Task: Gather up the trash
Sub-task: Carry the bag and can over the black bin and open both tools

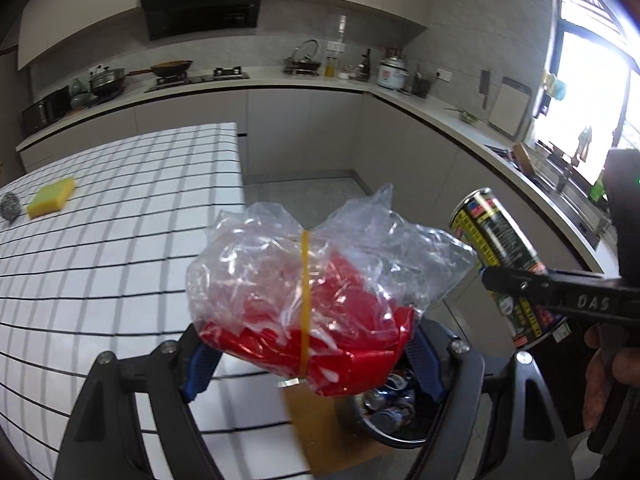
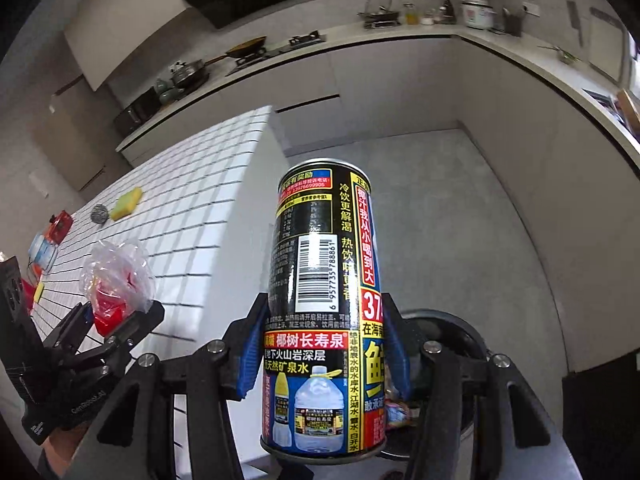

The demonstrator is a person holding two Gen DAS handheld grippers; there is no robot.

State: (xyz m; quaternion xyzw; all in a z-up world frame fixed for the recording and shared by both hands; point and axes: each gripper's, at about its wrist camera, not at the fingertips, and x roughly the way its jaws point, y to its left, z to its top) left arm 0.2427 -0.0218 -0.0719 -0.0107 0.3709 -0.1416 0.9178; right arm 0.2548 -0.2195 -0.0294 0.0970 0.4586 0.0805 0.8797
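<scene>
In the left wrist view, the left gripper (image 1: 312, 354) pinches a crumpled clear plastic bag (image 1: 320, 276) with red material inside and a yellow rubber band (image 1: 306, 300) round its middle; the blue pads (image 1: 202, 364) press into the bag's lower sides and the bag bulges up above them. Directly below and just beyond the fingertips stands a dark trash bin (image 1: 390, 412) with crushed cans showing inside. To the left of the gripper spreads a white tiled counter (image 1: 100, 260), and far out on it, well apart from the bag, lie a yellow sponge (image 1: 51, 197) and a steel scourer (image 1: 9, 206) just beside it. To the right, the right gripper (image 1: 520, 284) holds a black drink can (image 1: 496, 240), tilted, near the bag's right edge. In the right wrist view, the right gripper (image 2: 324, 360) is closed on that black drink can (image 2: 320, 280), which stands upright between the blue pads (image 2: 250, 360), gripped around its lower half. Behind the can, just past the fingertips, the rim of the trash bin (image 2: 448, 320) shows. Off to the left, the left gripper (image 2: 116, 320) carries the plastic bag (image 2: 116, 276) over the tiled counter's (image 2: 192, 220) edge, with the sponge (image 2: 126, 198) and scourer (image 2: 100, 214) farther beyond it.
</scene>
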